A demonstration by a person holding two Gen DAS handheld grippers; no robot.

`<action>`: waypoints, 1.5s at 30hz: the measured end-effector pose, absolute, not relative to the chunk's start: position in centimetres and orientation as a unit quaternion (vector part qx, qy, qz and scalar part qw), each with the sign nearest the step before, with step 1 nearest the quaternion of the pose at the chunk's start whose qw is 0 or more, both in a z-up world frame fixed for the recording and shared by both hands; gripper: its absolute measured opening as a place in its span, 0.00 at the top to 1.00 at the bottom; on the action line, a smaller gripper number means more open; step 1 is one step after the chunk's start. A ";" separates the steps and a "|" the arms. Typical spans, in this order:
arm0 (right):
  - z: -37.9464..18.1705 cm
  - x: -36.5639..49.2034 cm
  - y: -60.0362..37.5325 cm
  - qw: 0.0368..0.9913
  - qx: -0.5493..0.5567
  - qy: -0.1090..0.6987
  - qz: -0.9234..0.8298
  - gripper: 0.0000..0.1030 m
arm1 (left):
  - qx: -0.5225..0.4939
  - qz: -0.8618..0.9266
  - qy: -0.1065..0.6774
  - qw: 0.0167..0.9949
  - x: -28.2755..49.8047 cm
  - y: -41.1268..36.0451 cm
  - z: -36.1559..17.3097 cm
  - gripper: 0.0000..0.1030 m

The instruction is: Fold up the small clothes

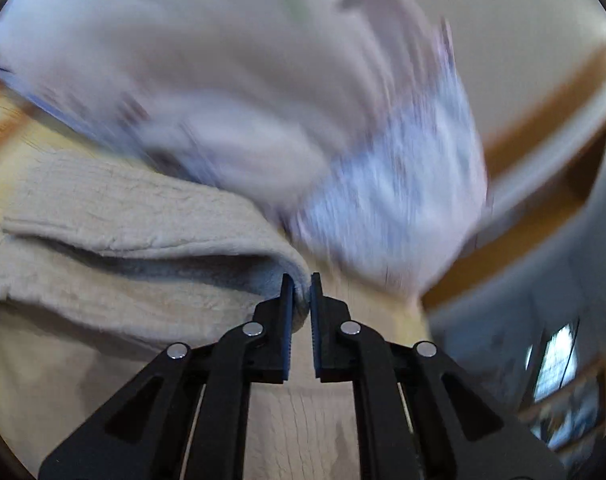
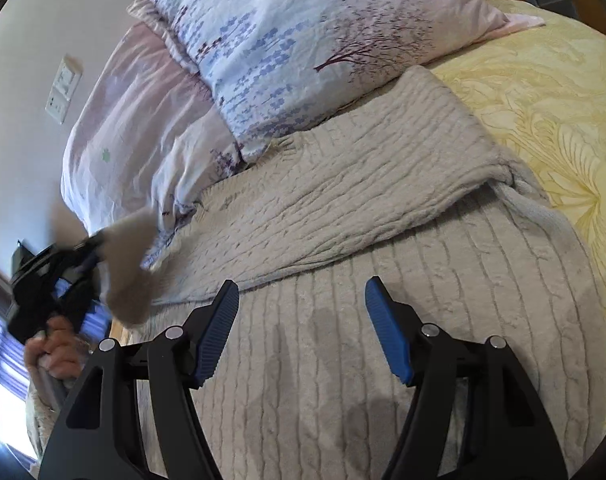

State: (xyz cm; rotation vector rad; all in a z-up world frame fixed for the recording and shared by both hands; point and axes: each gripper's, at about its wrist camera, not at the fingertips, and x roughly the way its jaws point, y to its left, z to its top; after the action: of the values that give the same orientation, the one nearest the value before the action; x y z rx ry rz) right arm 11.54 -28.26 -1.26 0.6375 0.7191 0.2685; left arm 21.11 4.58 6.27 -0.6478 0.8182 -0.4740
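A grey cable-knit sweater (image 2: 343, 300) lies spread on the bed, one sleeve (image 2: 343, 184) folded across its upper part. My left gripper (image 1: 301, 280) is shut on a fold of the sweater's edge (image 1: 143, 216) and lifts it. The left gripper also shows in the right wrist view (image 2: 91, 256) at the left, holding a blurred flap of grey knit (image 2: 129, 268) above the bed. My right gripper (image 2: 301, 292) is open and empty, just above the sweater's body.
Two flower-print pillows (image 2: 287, 48) lie at the head of the bed, right behind the sweater. A yellow patterned bedspread (image 2: 551, 112) covers the bed to the right. A wall with a switch plate (image 2: 63, 88) is at the left. A wooden bed frame (image 1: 543, 128) shows.
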 end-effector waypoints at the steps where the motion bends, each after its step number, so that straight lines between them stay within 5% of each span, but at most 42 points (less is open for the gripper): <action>1: -0.7 11.5 -28.1 0.881 0.296 0.346 0.130 0.35 | -0.276 -0.236 0.411 0.836 21.2 2.3 5.2 0.91; 3: 0.3 11.6 -27.9 0.886 0.280 0.346 0.131 0.35 | -0.239 -0.259 0.437 0.828 21.0 0.1 4.2 0.79; 6: 2.0 12.2 -27.2 0.895 0.243 0.349 0.138 0.35 | -0.220 -0.272 0.426 0.834 19.3 0.9 4.9 0.41; 7: 2.7 12.5 -26.5 0.898 0.225 0.348 0.145 0.35 | -0.218 -0.267 0.409 0.845 18.4 2.3 5.6 0.39; 12: 5.7 14.1 -20.3 0.914 0.102 0.324 0.223 0.39 | -0.226 -0.185 0.374 0.880 17.5 9.6 6.9 0.41; 17: 6.9 15.5 -10.1 0.908 -0.054 0.285 0.303 0.50 | -0.241 -0.100 0.408 0.875 18.4 14.4 4.4 0.56; 27: 1.3 19.6 -0.1 0.872 -0.192 0.335 0.301 0.61 | -0.194 -0.052 0.445 0.873 18.7 15.3 1.9 0.65; 31: 1.7 20.1 -1.5 0.882 -0.132 0.335 0.305 0.95 | -0.198 -0.052 0.445 0.872 18.8 15.3 1.6 0.65; 39: 6.1 19.3 -12.4 0.929 0.101 0.272 0.230 0.95 | -0.208 -0.056 0.444 0.870 18.8 15.5 1.4 0.63; 45: 2.5 15.7 -24.2 0.909 0.278 0.301 0.074 0.95 | -0.210 -0.073 0.433 0.873 18.4 14.9 1.6 0.46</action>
State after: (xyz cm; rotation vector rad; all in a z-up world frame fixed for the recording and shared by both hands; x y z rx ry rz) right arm 15.74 -24.18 2.50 0.5730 0.6212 0.1536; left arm 18.44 14.94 1.59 -0.4388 0.9054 -0.1533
